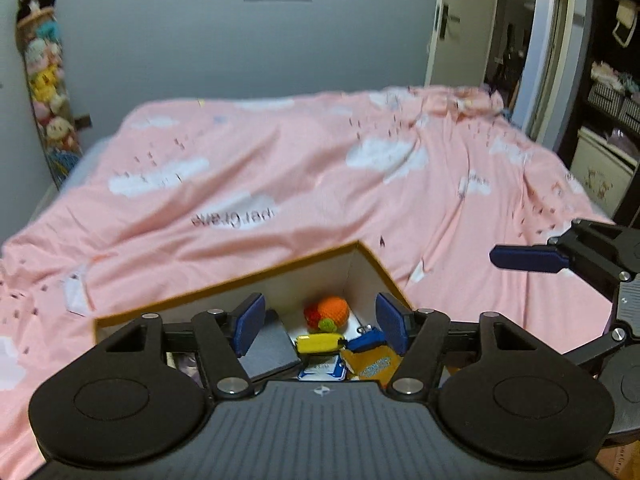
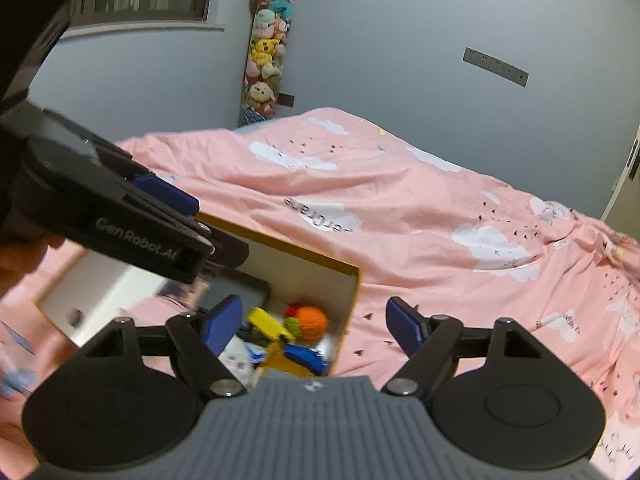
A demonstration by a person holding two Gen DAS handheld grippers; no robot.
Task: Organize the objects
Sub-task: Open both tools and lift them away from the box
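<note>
An open cardboard box point(image 1: 280, 280) point(image 2: 344, 300) with a yellow-brown rim and white inner walls sits on the pink bed cover. Inside lie an orange crocheted fruit point(image 1: 330, 311) point(image 2: 312, 322), a yellow item point(image 1: 320, 343) point(image 2: 266, 322), a blue item point(image 1: 366, 340) point(image 2: 304, 356), a dark grey flat case point(image 1: 268, 346) and some cards. My left gripper point(image 1: 320, 326) is open above the box, nothing between its blue pads. My right gripper point(image 2: 316, 326) is open too, empty, over the box's right edge. The left gripper point(image 2: 168, 196) shows at the left of the right wrist view.
The pink cloud-print cover point(image 1: 280, 184) point(image 2: 440, 240) spreads over the whole bed. A hanging column of plush toys point(image 1: 44, 88) point(image 2: 266, 52) is on the grey wall. A doorway point(image 1: 512, 40) and dark shelves point(image 1: 612, 92) stand at the right. The right gripper's finger point(image 1: 528, 258) reaches in from the right.
</note>
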